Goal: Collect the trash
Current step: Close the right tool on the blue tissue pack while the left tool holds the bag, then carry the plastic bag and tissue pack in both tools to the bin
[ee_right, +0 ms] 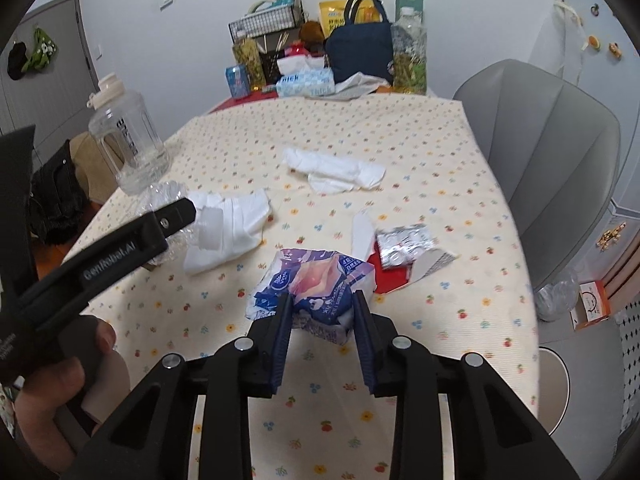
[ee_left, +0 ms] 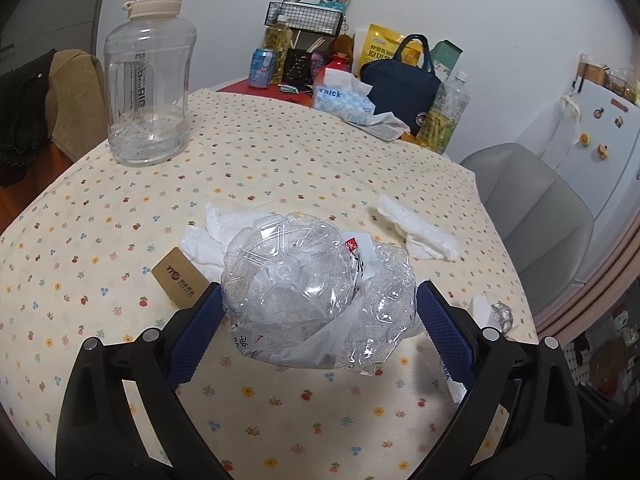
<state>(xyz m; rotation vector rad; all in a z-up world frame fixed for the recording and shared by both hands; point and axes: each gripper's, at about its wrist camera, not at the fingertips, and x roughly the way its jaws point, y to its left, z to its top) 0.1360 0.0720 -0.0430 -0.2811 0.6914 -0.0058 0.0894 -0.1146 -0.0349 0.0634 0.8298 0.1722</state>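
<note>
Trash scattered over the flower-dotted cream tablecloth (ee_right: 400, 128), all placed here against the big clear water jug (ee_right: 128, 148) at its far left edge. Crumpled blue-and-purple plastic wrapper (ee_right: 316, 292) well to the jug's near right, pinched between the narrowed blue pads of the right gripper (ee_right: 322, 314). Light, soft, crackly film by the look; probably slippery, so best taken at a bunched fold, as now. Long axis roughly across the view, no clear pointing end. Crushed clear plastic bottle (ee_left: 316, 284) with white printed bag, near side of the jug, clamped in the left gripper (ee_left: 320, 316), jaws wide around it, base toward the camera. Springy, likely to slip. Left lying: white crumpled tissues (ee_right: 334, 170) right of the jug, silver blister pack (ee_right: 406, 246) beyond those.
</note>
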